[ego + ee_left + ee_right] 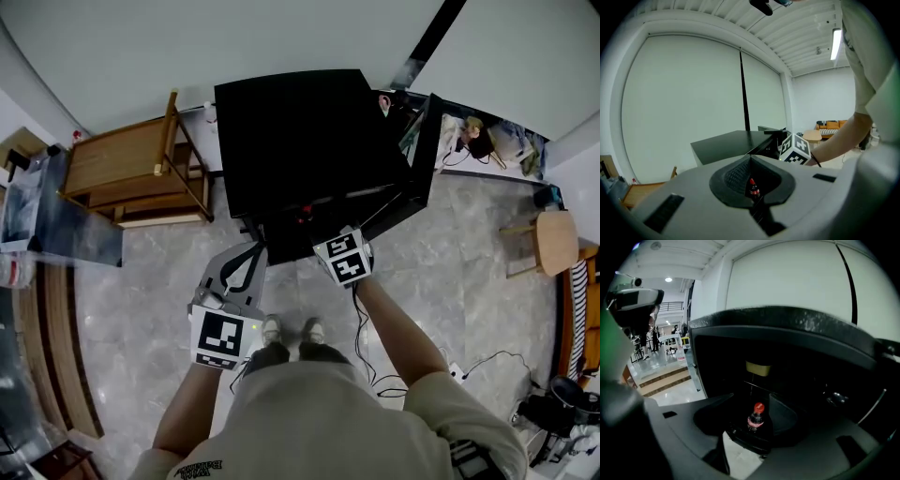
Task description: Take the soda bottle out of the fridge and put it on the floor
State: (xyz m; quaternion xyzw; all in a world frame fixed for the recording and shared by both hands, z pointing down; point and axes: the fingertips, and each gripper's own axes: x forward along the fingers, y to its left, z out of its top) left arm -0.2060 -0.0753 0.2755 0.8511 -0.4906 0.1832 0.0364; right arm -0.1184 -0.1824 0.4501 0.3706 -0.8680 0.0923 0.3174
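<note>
The fridge (300,131) has a smooth black casing, low in sheen on top and glossier along its front edge. The floor (450,281) is grey veined stone-look tile, polished and reflective. The rack (122,169) and stool (555,239) are pale bare wood, smooth. The left gripper (751,161) and right gripper (751,401) have grey matt plastic shells; the black pads (733,176) are finely ribbed. The marker cubes (343,257) carry matt black-and-white print. The bottle (756,418) is clear glossy plastic with a smooth red cap. The shirt (337,412) is beige matt cloth.

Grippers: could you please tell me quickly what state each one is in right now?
Left gripper: closed, holding nothing.
Right gripper: open, holding nothing; the bottle stands ahead in the fridge.
</note>
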